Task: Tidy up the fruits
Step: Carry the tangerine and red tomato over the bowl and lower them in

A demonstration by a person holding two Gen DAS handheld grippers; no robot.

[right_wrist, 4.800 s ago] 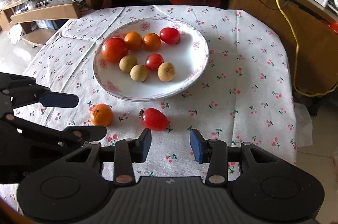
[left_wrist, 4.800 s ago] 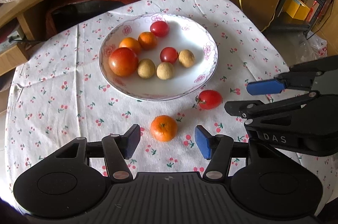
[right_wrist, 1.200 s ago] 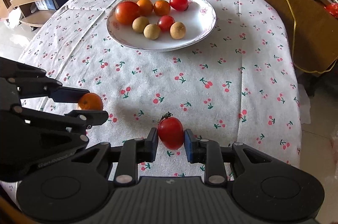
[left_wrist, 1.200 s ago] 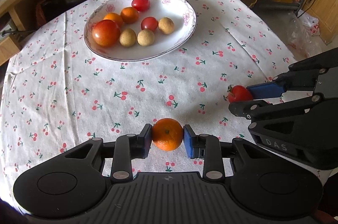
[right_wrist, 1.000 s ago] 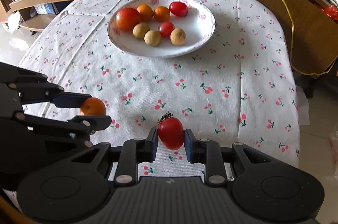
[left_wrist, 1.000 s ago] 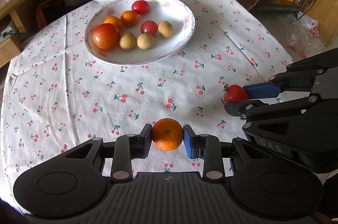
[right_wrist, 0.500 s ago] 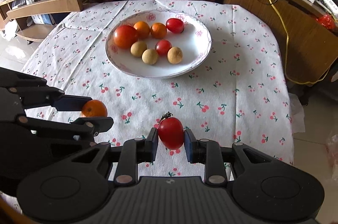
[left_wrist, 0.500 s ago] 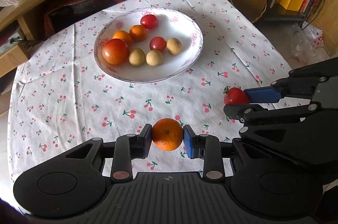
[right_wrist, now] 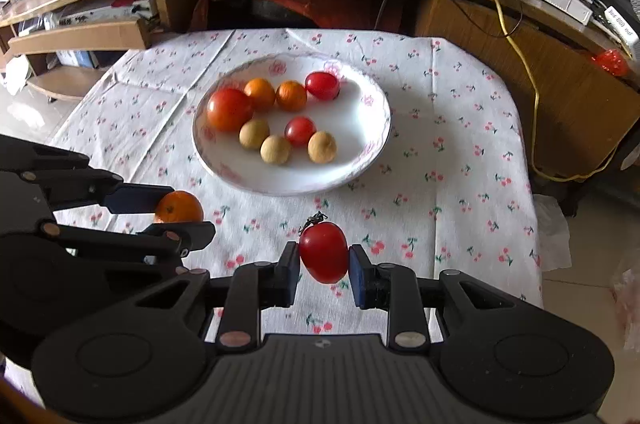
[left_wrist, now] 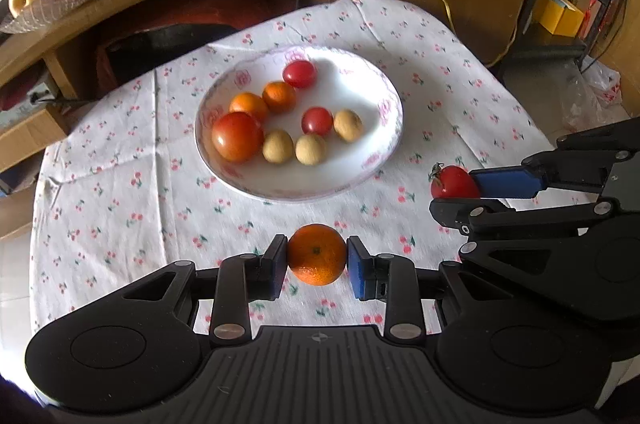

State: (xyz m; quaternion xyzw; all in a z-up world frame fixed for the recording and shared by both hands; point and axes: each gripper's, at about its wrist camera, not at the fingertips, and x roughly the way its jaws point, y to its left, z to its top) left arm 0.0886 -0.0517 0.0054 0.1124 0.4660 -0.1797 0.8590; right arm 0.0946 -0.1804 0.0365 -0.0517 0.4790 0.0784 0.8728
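- Your left gripper [left_wrist: 317,260] pinches a small orange [left_wrist: 317,254] between its pads, held above the cherry-print tablecloth [left_wrist: 120,191], near side of the plate [left_wrist: 384,91].
- Your right gripper [right_wrist: 324,264] pinches a red tomato [right_wrist: 323,251] with its stem pointing up and away, also short of the plate.
- Risk: both fruits are round and smooth-skinned, each held only at two flat pads. Tilt or loosen early and either one likely rolls off across the cloth.
- Risk: tomato skin looks thin and glossy; squeeze harder and you may split it.
- Risk: the plate is shallow, glazed and already holds eight pieces. Drop from height and the new fruit may knock the small tan round ones [left_wrist: 310,148] about or bounce over the rim.
- Risk: both grippers head for the same plate; go in together and they may collide. Stagger them.
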